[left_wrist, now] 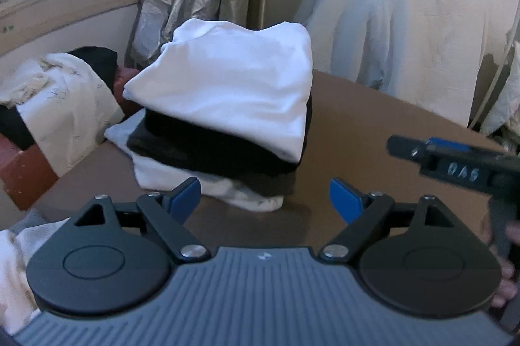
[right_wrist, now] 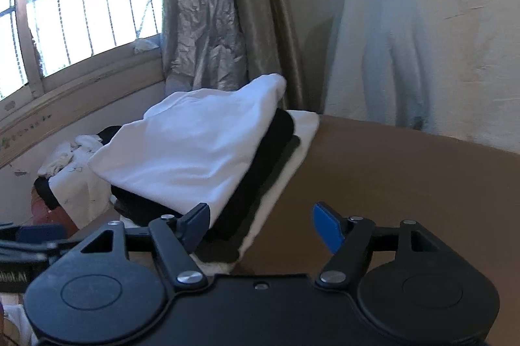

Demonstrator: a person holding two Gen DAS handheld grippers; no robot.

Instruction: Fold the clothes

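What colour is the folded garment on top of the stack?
White; the top garment lies over black ones, clearest in the left wrist view.

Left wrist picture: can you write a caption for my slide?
Open left gripper before a stack of folded white and dark clothes on a brown table, nothing between its jaws.

In your left wrist view, the right gripper [left_wrist: 455,164] is blurred and cut by the right edge, so you cannot see its fingertips. The white folded shirt [left_wrist: 227,86] hides most of the dark garments [left_wrist: 221,151] under it. The heap of clothes [right_wrist: 68,170] beyond the table is too unclear to sort.
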